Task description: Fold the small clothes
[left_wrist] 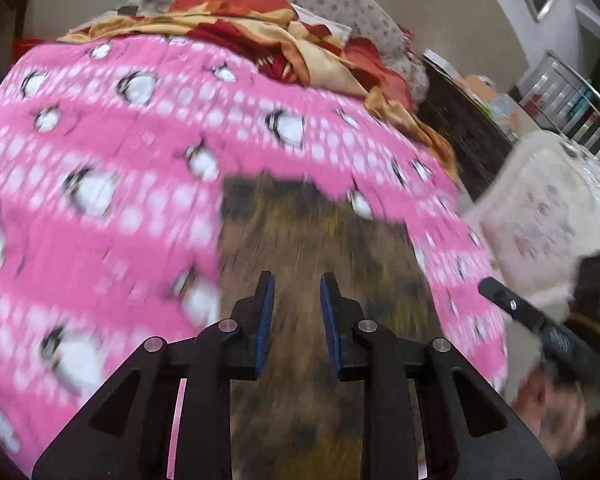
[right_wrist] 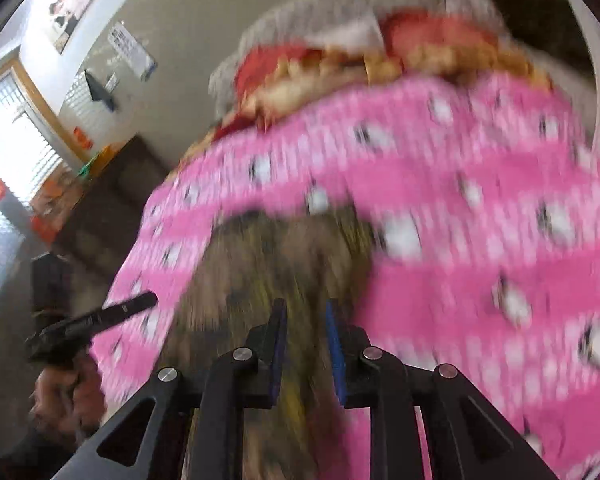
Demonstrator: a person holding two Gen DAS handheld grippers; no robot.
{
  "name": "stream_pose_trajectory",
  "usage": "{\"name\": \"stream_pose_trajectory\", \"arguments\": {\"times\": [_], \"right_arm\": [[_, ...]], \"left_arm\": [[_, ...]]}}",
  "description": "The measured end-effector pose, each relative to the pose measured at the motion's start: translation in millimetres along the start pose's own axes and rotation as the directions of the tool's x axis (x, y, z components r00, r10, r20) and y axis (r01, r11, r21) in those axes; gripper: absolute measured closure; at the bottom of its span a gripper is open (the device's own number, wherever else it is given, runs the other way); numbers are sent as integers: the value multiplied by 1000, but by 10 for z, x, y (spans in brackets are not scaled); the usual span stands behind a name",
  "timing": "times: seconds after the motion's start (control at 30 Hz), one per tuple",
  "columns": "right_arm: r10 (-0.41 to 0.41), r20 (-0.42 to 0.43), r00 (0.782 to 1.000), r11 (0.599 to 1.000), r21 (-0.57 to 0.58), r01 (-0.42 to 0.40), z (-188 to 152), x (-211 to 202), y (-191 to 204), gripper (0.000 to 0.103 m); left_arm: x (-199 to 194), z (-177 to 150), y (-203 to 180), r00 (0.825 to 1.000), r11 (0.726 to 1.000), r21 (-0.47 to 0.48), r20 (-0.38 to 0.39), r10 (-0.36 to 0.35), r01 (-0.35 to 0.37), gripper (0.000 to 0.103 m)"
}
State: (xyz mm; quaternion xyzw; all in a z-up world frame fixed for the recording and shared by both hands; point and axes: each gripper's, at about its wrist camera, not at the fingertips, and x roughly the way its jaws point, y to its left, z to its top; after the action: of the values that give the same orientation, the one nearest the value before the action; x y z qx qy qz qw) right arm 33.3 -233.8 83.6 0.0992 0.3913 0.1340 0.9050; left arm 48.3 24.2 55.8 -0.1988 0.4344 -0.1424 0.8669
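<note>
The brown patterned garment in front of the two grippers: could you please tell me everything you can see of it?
The brown garment is a soft cloth, mottled brown with dark and yellowish flecks; motion blur hides its cut and any fold. It lies on the pink penguin-print blanket, which shows beyond it and along both its sides, and it runs from beneath the fingers away from each camera. No pad of the left gripper or the right gripper visibly pinches it.

Both wrist views angled down, close over pink penguin blanket (left_wrist: 120,200); shared: brown garment (left_wrist: 300,240), each other's gripper.
</note>
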Motion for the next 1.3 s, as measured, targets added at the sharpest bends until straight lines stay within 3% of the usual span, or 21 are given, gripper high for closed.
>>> {"name": "stream_pose_trajectory", "arguments": {"times": [0.03, 0.1, 0.13, 0.27, 0.33, 0.4, 0.7, 0.77, 0.83, 0.87, 0.93, 1.03, 1.07, 1.17, 1.3], "right_arm": [[-78, 23, 997, 997, -3, 78, 74, 120, 132, 84], [-159, 34, 987, 987, -14, 160, 183, 403, 300, 80], [-173, 14, 985, 985, -7, 173, 222, 561, 306, 80], [-234, -78, 969, 972, -42, 231, 243, 1181, 179, 80], [-223, -119, 967, 975, -46, 219, 152, 1342, 45, 79], [-190, -92, 977, 982, -36, 188, 113, 1321, -18, 79], [-202, -121, 972, 979, -48, 198, 160, 1341, 19, 78], [-181, -142, 973, 983, -48, 176, 225, 1201, 34, 78], [-208, -57, 976, 976, -82, 203, 241, 802, 79, 78], [-197, -9, 980, 974, -116, 195, 216, 566, 105, 77], [-211, 13, 977, 963, -171, 210, 123, 202, 126, 72], [-230, -45, 972, 955, -206, 216, -135, -239, 122, 72], [-226, -51, 973, 954, -216, 210, -262, -393, 133, 72], [-226, -92, 970, 951, -235, 199, -679, -742, 130, 71], [-219, -175, 960, 966, -177, 188, -1099, -907, 52, 70]], "left_arm": [[173, 107, -50, 999, 999, -24, 9, 48, -48, 82], [394, 242, -80, 994, 993, -40, 12, 109, -108, 82], [525, 317, -105, 987, 987, -27, 17, 159, -158, 82], [890, 330, -29, 972, 972, 26, 11, 234, -234, 78], [944, 226, 47, 974, 975, 29, 49, 220, -221, 77], [939, 212, 98, 977, 979, 10, 66, 201, -202, 77], [971, 270, 5, 970, 970, 32, 42, 241, -242, 75], [893, 321, -38, 969, 966, 75, 0, 248, -247, 73], [638, 314, -64, 961, 958, 82, 1, 275, -274, 65], [491, 274, -92, 956, 952, 93, 25, 291, -292, 49], [57, 79, -219, 939, 933, 133, 125, 320, -335, 32], [-499, -399, -475, 923, 900, 239, 219, 316, -365, 25], [-615, -533, -527, 921, 892, 258, 229, 316, -370, 17], [-899, -995, -629, 916, 877, 284, 231, 329, -387, 15], [-977, -1327, -691, 936, 896, 278, 161, 312, -347, 15]]}}
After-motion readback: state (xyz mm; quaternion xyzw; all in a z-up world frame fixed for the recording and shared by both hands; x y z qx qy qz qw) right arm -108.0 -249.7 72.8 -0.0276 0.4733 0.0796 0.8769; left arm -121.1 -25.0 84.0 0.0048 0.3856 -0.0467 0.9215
